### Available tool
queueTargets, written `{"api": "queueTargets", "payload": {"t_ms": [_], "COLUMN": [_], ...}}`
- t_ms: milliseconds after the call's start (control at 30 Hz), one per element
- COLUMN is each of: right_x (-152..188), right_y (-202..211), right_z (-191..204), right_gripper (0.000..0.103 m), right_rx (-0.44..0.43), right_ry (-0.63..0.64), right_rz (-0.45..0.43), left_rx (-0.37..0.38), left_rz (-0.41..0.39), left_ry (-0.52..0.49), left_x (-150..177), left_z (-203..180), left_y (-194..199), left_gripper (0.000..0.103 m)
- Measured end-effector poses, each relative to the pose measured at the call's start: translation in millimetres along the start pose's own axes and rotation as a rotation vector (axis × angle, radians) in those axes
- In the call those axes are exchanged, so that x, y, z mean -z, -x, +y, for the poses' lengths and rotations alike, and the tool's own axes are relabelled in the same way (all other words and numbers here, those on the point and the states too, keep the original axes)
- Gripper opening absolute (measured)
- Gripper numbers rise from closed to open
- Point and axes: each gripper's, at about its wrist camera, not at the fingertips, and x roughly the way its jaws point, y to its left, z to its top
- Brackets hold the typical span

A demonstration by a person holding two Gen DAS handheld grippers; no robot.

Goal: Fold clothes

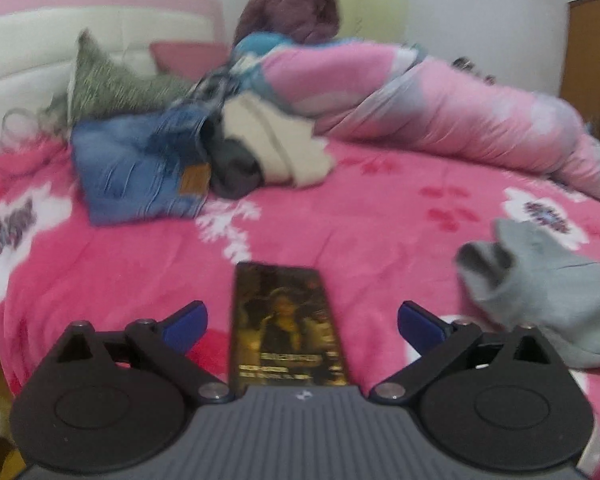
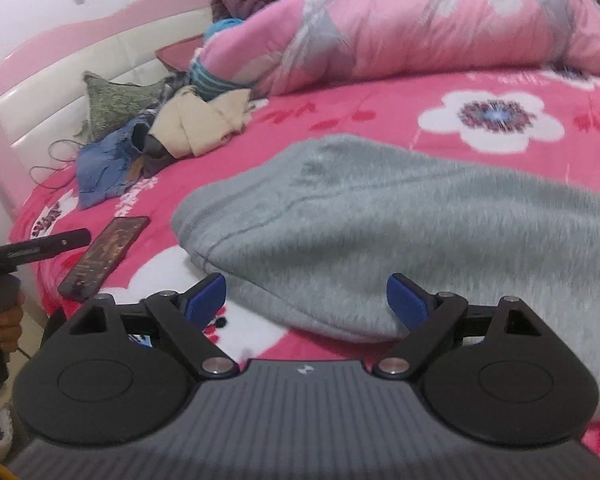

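Note:
A fuzzy grey-green garment (image 2: pixel 380 224) lies spread on the pink flowered bed (image 2: pixel 340 112); in the left wrist view its bunched end (image 1: pixel 540 284) shows at the right. My right gripper (image 2: pixel 306 300) is open, its blue pads on either side of the garment's near hem, nothing clamped. My left gripper (image 1: pixel 302 322) is open above a phone (image 1: pixel 286 324) lying on the bed, left of the garment. The left gripper's side (image 2: pixel 40 246), held by a hand (image 2: pixel 4 320), also appears in the right wrist view.
A pile of clothes sits toward the headboard: folded jeans (image 1: pixel 140 172), a white and grey item (image 1: pixel 268 152), a green patterned cushion (image 1: pixel 108 80). A rolled pink quilt (image 1: pixel 440 108) runs along the bed's far side. A person in a purple jacket (image 1: pixel 296 4) stands behind it.

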Motion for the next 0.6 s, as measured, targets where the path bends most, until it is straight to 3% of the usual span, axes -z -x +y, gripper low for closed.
{"api": "queueTargets", "payload": {"t_ms": [233,400,600], "right_x": [1.5,2.6,3.3], "right_y": [-3.7,-7.4,-15.0], "right_z": [-16.6,-26.0,-27.8], "right_gripper": [0.088,0.088,0.088], "right_rx": [0.017,0.025,0.021], "right_ry": [-0.068,-0.106,-0.112], "right_rz": [0.026,0.041,0.047], "left_rx": [-0.079,-0.150,-0.143], "left_rz": [0.100,0.085,0.070], "left_ry": [-0.032,-0.108,-0.114], "left_x": [7.4,13.9,14.1], "left_z": [-1.2,-12.4,-10.0], "left_y": [-34.1,-43.0,-43.1], "left_gripper": [0.082,0.081,0.080]}}
